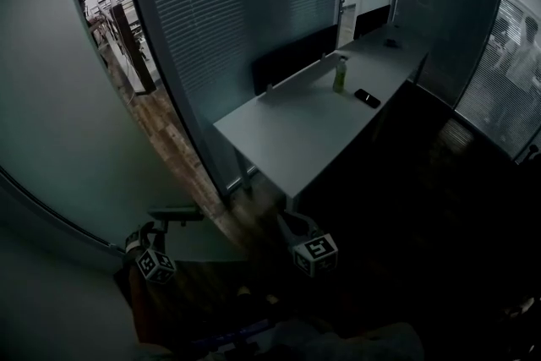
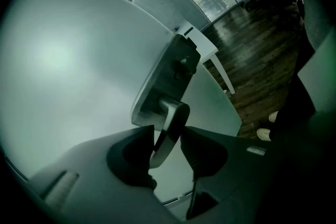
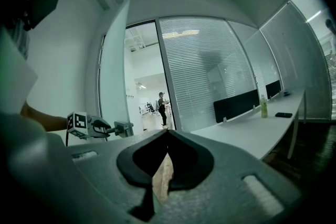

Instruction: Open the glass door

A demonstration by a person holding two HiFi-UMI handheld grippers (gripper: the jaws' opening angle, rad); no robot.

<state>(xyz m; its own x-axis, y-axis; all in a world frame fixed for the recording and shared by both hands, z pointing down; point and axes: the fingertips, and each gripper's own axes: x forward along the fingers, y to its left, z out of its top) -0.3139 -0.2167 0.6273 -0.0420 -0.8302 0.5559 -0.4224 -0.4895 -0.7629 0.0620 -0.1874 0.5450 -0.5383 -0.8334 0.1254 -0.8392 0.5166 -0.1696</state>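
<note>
The frosted glass door (image 1: pixel 68 139) stands swung open at the left, with the doorway and a corridor beyond it. Its metal lever handle (image 1: pixel 179 215) juts from the door's edge. My left gripper (image 1: pixel 161 221) is shut on that handle; in the left gripper view the lever (image 2: pixel 169 128) sits clamped between the two dark jaws below its mounting plate (image 2: pixel 165 76). The right gripper view shows the open door (image 3: pixel 114 76) and the left gripper (image 3: pixel 102 127) on the handle. My right gripper (image 1: pixel 289 222) hangs free to the right, jaws shut (image 3: pixel 167 134) and empty.
A long white desk (image 1: pixel 296 131) stands ahead with a green bottle (image 1: pixel 340 76) and a dark phone (image 1: pixel 367 98) on it. Glass walls with blinds (image 1: pixel 237 13) enclose the room. A person (image 3: pixel 161 107) stands far down the corridor; others (image 1: pixel 520 55) are behind the right wall.
</note>
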